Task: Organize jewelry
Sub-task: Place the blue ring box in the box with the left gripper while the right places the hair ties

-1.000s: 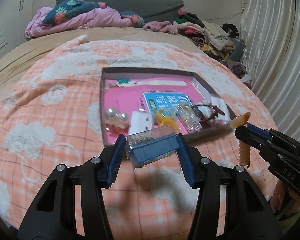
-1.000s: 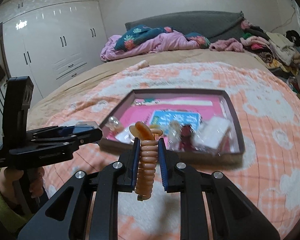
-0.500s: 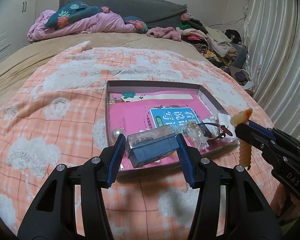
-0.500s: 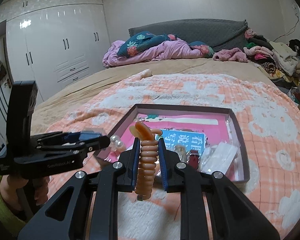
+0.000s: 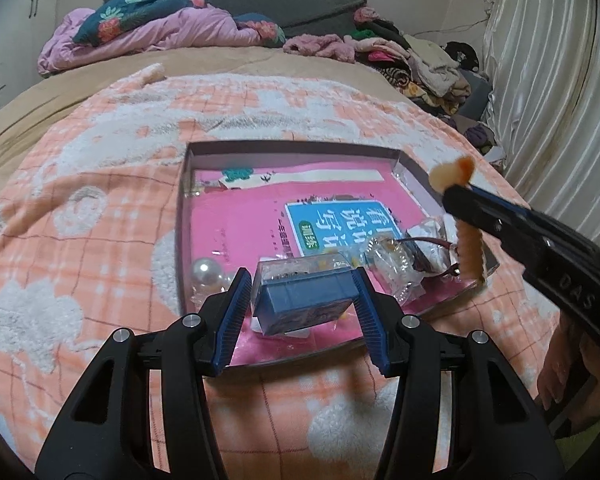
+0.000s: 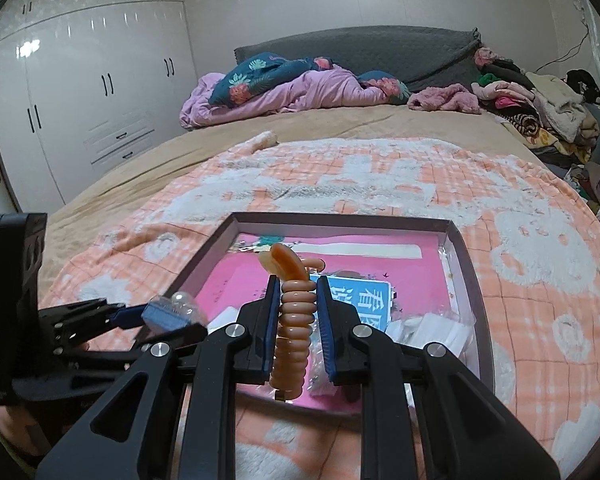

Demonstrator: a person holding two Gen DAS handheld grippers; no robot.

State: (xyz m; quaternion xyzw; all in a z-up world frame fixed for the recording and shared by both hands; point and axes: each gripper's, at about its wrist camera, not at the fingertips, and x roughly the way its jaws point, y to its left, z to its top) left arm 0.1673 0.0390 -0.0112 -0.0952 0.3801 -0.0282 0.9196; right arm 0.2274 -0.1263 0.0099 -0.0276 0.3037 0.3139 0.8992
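My left gripper [image 5: 300, 280] is shut on a small clear-lidded blue jewelry box [image 5: 302, 302], held over the near edge of the shallow tray [image 5: 284, 146]. The tray has a pink lining, a blue card [image 5: 340, 224], a pearl piece [image 5: 204, 272] and clear bagged jewelry [image 5: 396, 264]. My right gripper [image 6: 296, 286] is shut on an orange coiled hair tie [image 6: 294, 328], hanging upright over the tray's near part. The same hair tie [image 5: 470, 252] and right gripper [image 5: 452, 196] appear at the right of the left wrist view. The left gripper [image 6: 160, 312] shows with its box at lower left in the right wrist view.
The tray [image 6: 466, 252] rests on an orange-and-white checked blanket [image 5: 80, 240] over a bed. Crumpled bedding [image 6: 284, 88] and a clothes pile [image 6: 540, 104] lie at the far end. White wardrobes [image 6: 80, 100] stand at left, a curtain [image 5: 548, 80] at right.
Both grippers have moved forward towards the tray, still holding their items; the tray now looks larger and lies beneath both. The grips are unchanged.
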